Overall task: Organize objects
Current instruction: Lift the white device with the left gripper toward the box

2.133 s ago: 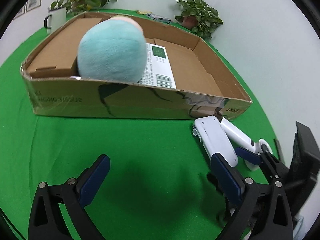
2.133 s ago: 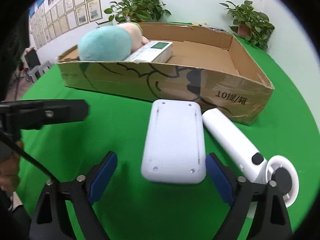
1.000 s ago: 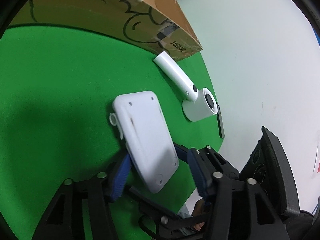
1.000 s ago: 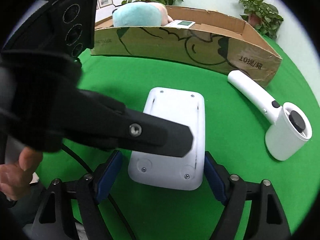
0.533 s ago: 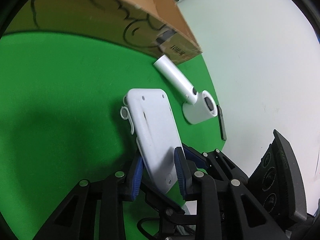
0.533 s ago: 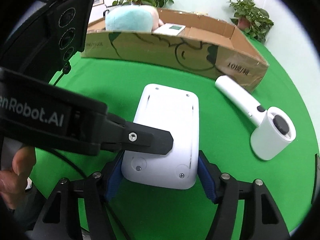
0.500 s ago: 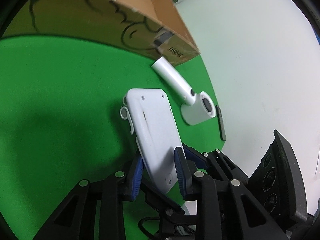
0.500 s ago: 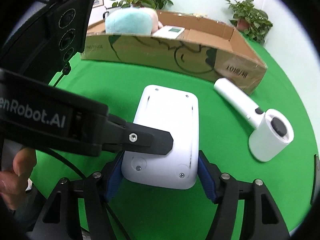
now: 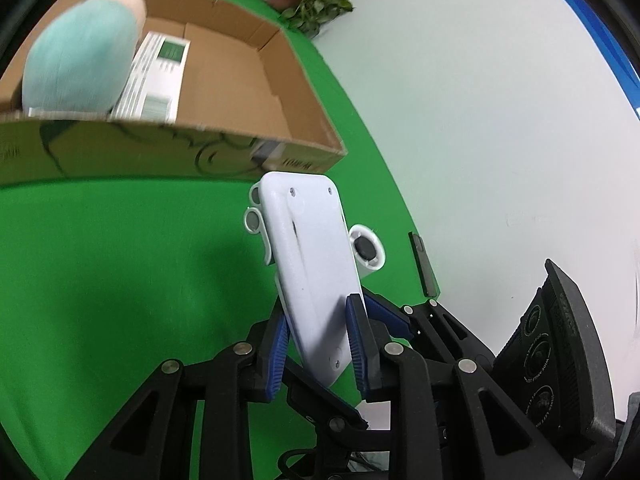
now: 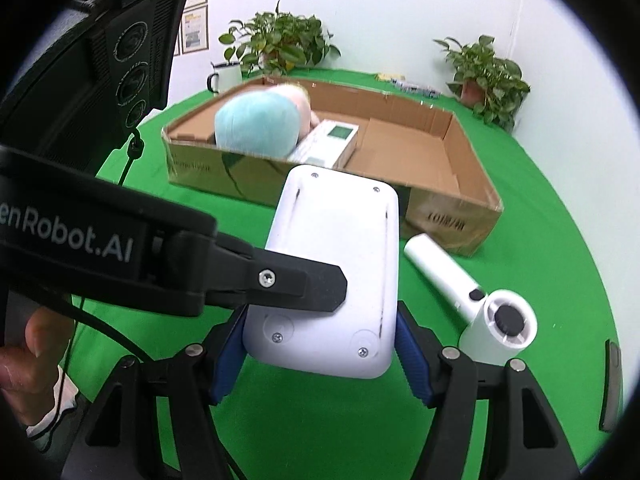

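Left wrist: left gripper [image 9: 316, 354] clamps the white case [image 9: 310, 256] by its thin edges; box [image 9: 256, 92] at 11 o'clock. Right wrist: right gripper [image 10: 320, 354] grips the case's [image 10: 332, 264] wide sides, clear of the bench [image 10: 540, 216]. Keep both level, carry toward 12 o'clock, lower beside the carton [image 10: 328, 142].

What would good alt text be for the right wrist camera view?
Both the right gripper and the left gripper clamp a flat white device above a green table, with an open cardboard box and a white handheld gadget beyond.
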`<state>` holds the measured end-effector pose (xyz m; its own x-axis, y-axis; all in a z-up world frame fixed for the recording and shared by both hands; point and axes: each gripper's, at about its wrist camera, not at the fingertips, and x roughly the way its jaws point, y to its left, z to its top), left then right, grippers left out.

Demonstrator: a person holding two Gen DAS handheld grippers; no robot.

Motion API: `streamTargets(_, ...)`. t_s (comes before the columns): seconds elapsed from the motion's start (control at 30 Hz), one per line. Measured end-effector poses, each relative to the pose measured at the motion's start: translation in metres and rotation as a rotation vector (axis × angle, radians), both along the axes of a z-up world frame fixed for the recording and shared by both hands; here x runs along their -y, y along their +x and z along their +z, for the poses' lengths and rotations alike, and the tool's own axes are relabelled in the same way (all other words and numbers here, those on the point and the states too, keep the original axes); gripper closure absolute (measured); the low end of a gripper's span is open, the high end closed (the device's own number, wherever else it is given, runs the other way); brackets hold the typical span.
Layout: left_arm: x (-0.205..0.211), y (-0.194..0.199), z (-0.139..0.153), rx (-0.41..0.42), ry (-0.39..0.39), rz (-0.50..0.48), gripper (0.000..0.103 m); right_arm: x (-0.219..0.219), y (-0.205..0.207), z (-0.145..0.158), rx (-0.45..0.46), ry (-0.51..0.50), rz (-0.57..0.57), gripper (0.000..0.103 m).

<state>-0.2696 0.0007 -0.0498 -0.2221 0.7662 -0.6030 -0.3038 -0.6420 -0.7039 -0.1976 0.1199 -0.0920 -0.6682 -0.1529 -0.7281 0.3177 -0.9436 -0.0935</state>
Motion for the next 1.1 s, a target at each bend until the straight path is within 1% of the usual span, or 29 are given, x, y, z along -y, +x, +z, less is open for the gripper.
streamTargets(0.17, -0.006, -0.013, 0.025, -0.045, -0.011, -0.003, 0.078, -0.002, -0.008, 0.017, -0.045, -0.005, 0.0, 0.037)
streamTargets(0.27, -0.008, -0.022, 0.044, -0.076, -0.015, -0.005, 0.078, -0.003, -0.02, 0.032, -0.08, 0.003, 0.0, 0.037)
streamTargets(0.3, -0.008, -0.031, 0.052, -0.09, -0.015, -0.003, 0.078, -0.004, -0.025, 0.037, -0.091, 0.001, 0.0, 0.037)
streamTargets(0.33, 0.001, -0.033, 0.059, -0.1, -0.015, -0.003, 0.078, -0.005, -0.031, 0.044, -0.104, -0.001, 0.0, 0.037)
streamTargets(0.37, 0.001, -0.037, 0.065, -0.11, -0.013, -0.001, 0.078, -0.006, -0.034, 0.049, -0.114, -0.002, -0.001, 0.037)
streamTargets(0.5, 0.002, -0.066, 0.094, -0.145, -0.016, 0.007, 0.078, -0.005, -0.056, 0.066, -0.146, -0.013, -0.001, 0.037)
streamTargets(0.67, 0.006, -0.099, 0.117, -0.158, -0.028, 0.009, 0.078, -0.003, -0.087, 0.08, -0.156, -0.021, 0.01, 0.037)
streamTargets(0.8, 0.006, -0.132, 0.121, -0.137, -0.035, 0.02, 0.078, -0.003, -0.115, 0.084, -0.131, -0.03, 0.019, 0.037)
streamTargets(0.9, 0.004, -0.153, 0.119, -0.121, -0.052, 0.023, 0.078, -0.006, -0.136, 0.082, -0.104, -0.044, 0.03, 0.037)
streamTargets(1.0, 0.0, -0.175, 0.104, -0.09, -0.068, 0.019, 0.078, -0.01, -0.155, 0.072, -0.062, -0.056, 0.034, 0.037)
streamTargets(1.1, -0.006, -0.197, 0.078, -0.019, -0.105, 0.029, 0.078, -0.014, -0.174, 0.054, 0.008, -0.092, 0.041, 0.037)
